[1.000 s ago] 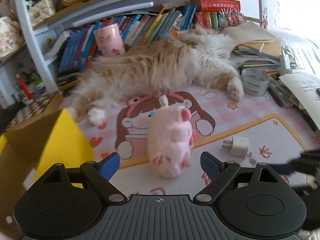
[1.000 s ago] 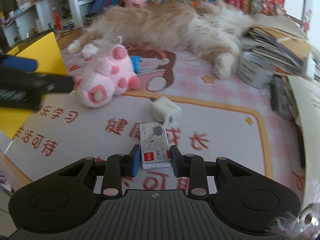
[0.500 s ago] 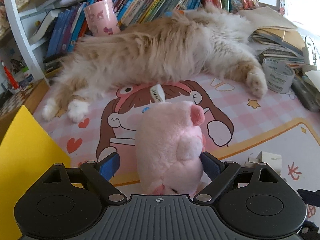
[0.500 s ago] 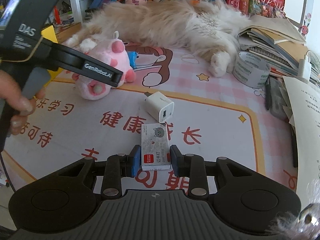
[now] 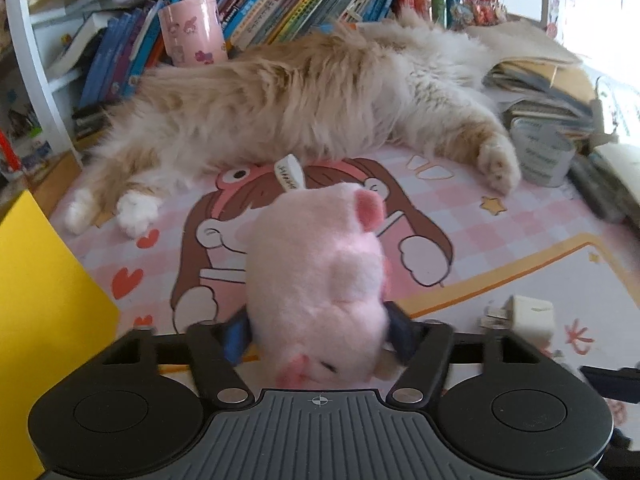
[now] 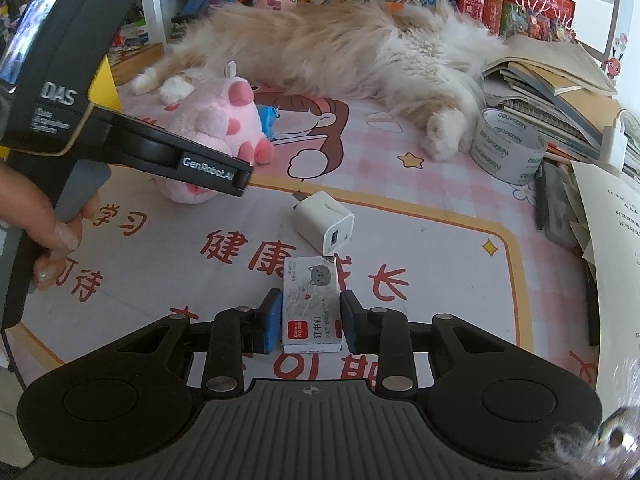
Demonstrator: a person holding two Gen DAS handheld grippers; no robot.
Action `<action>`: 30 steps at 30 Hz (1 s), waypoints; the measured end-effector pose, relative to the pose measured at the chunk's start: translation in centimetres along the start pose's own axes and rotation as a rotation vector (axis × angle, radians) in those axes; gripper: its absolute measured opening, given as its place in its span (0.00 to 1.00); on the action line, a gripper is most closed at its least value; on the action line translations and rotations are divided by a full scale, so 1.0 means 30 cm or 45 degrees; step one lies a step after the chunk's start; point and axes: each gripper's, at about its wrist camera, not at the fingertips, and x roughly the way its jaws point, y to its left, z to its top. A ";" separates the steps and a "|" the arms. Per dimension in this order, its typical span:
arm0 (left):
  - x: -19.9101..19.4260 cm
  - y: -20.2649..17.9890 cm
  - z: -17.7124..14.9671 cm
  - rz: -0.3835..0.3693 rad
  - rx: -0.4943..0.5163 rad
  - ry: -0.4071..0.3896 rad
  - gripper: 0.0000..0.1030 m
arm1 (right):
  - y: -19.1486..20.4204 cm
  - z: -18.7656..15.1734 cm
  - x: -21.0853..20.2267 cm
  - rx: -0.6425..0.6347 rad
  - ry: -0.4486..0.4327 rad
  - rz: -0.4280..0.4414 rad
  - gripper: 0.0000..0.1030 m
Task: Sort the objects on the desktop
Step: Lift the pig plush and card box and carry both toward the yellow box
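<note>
We are in the pick-up step of the sorting, with both hands busy on the pink printed desk mat (image 6: 432,216). A long-haired cat (image 5: 320,96) sprawls along the mat's far edge in front of the bookshelf, so we judge that any lift should go up and toward us, not over it.

The left gripper (image 5: 318,330) is closing on the pink plush pig (image 5: 316,280), which lies near the mat's left edge; the blue pads sit against its flanks and the soft body bulges between them. In the left wrist view the pads are blurred, so we can only say the grip looks nearly made, not firm. A yellow box (image 5: 44,304) stands at the mat's left edge, and we take it as the likely place for the toy. The next move calls for finishing the squeeze, then raising the pig clear before swinging left.

The pig is rounded and squashy, with darker pink spots and a white tag at its far end; it will give under the pads.

The right gripper (image 6: 307,322) is fully closed on a small box of staples (image 6: 311,308) near the mat's front edge, resting on the mat. A white charger (image 6: 326,220) lies just beyond it.
</note>
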 end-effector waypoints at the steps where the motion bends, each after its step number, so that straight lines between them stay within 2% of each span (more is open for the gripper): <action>1: -0.006 0.002 -0.001 -0.004 -0.002 0.000 0.59 | -0.001 0.000 0.000 0.004 0.000 0.002 0.27; 4: -0.033 0.018 -0.011 -0.019 -0.030 0.001 0.59 | -0.003 0.009 0.003 0.023 0.010 -0.001 0.27; 8: -0.113 0.064 -0.030 -0.044 -0.130 -0.027 0.59 | -0.006 0.021 -0.014 0.050 -0.015 -0.010 0.27; 17: -0.337 0.163 -0.070 -0.101 -0.289 -0.152 0.59 | 0.036 0.051 -0.120 0.089 -0.098 -0.007 0.27; 30: -0.580 0.226 -0.182 -0.126 -0.278 -0.271 0.59 | 0.171 0.061 -0.291 0.162 -0.177 0.043 0.27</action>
